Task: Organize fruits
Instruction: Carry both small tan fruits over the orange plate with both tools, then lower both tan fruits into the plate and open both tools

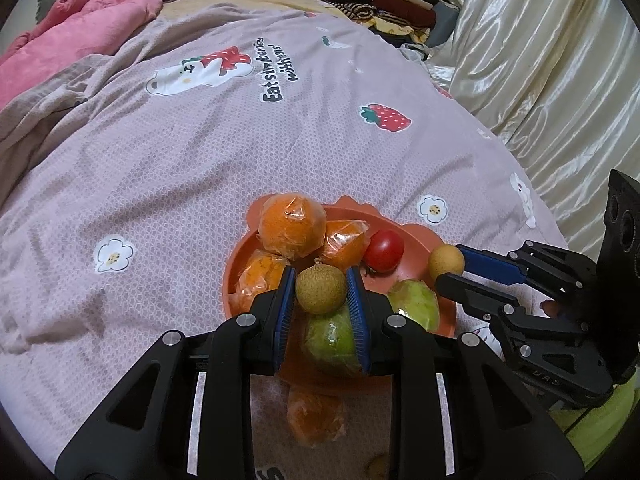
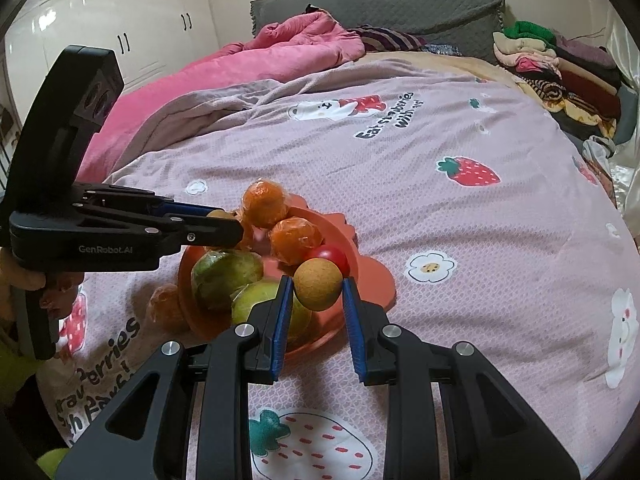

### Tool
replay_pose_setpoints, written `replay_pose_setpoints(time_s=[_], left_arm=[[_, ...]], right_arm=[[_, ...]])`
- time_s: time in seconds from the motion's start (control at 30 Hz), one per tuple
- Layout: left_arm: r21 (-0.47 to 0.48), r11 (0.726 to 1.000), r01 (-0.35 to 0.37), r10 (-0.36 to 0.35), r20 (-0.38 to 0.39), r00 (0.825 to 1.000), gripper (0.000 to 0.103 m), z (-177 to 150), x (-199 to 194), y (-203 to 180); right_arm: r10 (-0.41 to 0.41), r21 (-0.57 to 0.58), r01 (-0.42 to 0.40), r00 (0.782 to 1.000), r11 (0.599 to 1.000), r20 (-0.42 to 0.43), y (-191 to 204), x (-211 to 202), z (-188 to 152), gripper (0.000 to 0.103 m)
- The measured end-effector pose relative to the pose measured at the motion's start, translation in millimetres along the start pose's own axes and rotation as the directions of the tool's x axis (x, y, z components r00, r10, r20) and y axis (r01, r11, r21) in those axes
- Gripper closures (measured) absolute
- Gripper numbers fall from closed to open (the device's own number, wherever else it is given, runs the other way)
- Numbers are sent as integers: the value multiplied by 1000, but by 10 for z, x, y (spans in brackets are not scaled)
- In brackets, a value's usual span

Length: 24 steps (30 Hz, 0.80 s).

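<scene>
each tongs, left [image 1: 321, 284] and right [image 2: 317, 292], clamps one round, rough brown longan; the smooth orange plate [image 1: 412, 236] holds three film-wrapped oranges, two green guavas, one glossy tomato [image 1: 384, 250].

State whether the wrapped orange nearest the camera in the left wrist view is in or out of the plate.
Out: the wrapped orange lies on the bedspread, just outside the plate rim.

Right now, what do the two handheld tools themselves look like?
Both match: the left tool and right tool are black, with angular linkage arms, silver round pivot pins and blue ribbed pads. White "GenRobot.AI" lettering marks the left one's body, and a black camera block tops the right one.
</scene>
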<state>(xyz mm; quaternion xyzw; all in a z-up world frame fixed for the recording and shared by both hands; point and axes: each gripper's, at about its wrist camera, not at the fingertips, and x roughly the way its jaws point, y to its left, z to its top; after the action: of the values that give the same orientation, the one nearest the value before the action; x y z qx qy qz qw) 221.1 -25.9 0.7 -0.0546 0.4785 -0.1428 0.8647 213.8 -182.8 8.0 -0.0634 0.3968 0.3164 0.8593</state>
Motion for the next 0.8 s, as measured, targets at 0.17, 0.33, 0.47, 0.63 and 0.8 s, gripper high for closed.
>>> replay_pose_setpoints(time_s=[0.17, 0.33, 0.47, 0.63, 0.8], left_arm=[[-1, 1000, 3, -3, 0, 1000, 84, -3, 1, 8], [-1, 1000, 3, -3, -2, 1000, 84, 0, 9, 9], [-1, 1000, 1, -1, -2, 1000, 84, -2, 11, 7], [-4, 1000, 2, -2, 2, 1000, 82, 8, -8, 19], [-10, 1000, 1, -1, 11, 1000, 79, 23, -32, 33]], right_arm=[[0, -3, 0, 1000, 1000, 4, 11, 4, 7, 77], [6, -7, -6, 1000, 1000, 4, 23, -16, 0, 77], [10, -11, -9, 1000, 1000, 6, 41, -46, -14, 75], [8, -7, -8, 1000, 1000, 11, 47, -84, -28, 72], [17, 7, -17, 1000, 1000, 16, 45, -131, -50, 62]])
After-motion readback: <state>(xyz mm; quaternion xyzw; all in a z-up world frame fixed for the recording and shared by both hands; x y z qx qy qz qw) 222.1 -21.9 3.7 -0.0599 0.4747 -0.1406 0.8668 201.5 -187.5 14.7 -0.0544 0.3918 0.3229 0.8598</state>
